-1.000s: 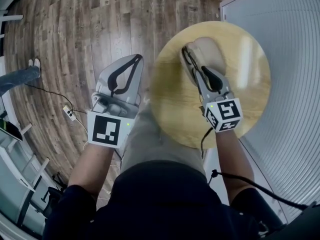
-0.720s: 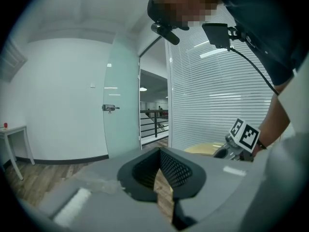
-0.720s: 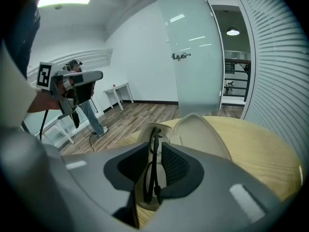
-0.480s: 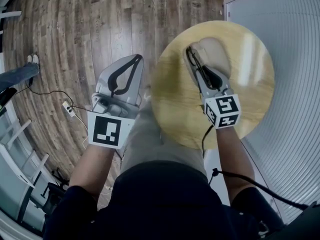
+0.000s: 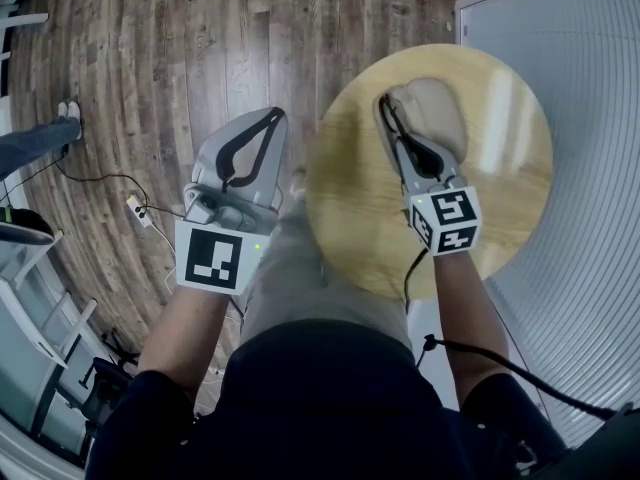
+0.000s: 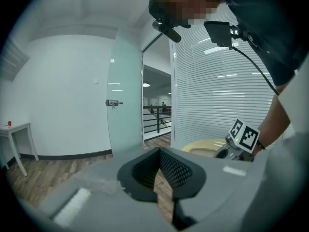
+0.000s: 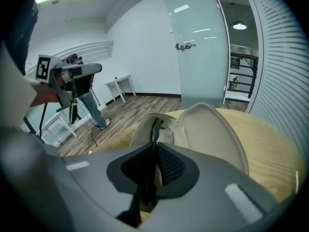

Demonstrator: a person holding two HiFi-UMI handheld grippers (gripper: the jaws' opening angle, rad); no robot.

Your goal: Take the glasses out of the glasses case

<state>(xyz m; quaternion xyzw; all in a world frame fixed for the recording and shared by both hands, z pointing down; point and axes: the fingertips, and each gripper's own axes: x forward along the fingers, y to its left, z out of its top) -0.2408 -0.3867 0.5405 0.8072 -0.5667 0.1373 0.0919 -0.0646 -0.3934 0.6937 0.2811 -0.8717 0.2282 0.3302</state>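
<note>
Left hand-held gripper (image 5: 274, 118) hangs off the near-left edge of the surface, over the wood floor (image 5: 150, 48). Jaws pressed together, nothing between them, idle.

Right hand-held gripper (image 7: 154, 151) is over the round wooden surface (image 5: 350, 218), pointing toward its far edge. Jaws are closed down on a thin dark bar of the glasses (image 7: 155, 125); the bar runs through the jaws and out past the tips.

Glasses case (image 7: 212, 129) lies open near the far edge of the surface. It is beige, with the lid flap tipped up on the right and the tray on the left. The glasses run along the left rim of the tray and look mostly inside it; only the dark frame line shows, no lenses. The right gripper's tips are right at the case's near rim, touching or just over it, can't tell which.

Step in hand, my read: the grasp on the glasses is made, the pull-out is not done. Next move calls for a lift up and back toward the near edge, clearing the rim and the raised lid. The pinch has to stay firm, since the hold is on a thin part. The case is unheld and looks light, so it may drag along; the left gripper could come in to pin it.

Far off, a person (image 7: 94, 111) stands on the floor.
</note>
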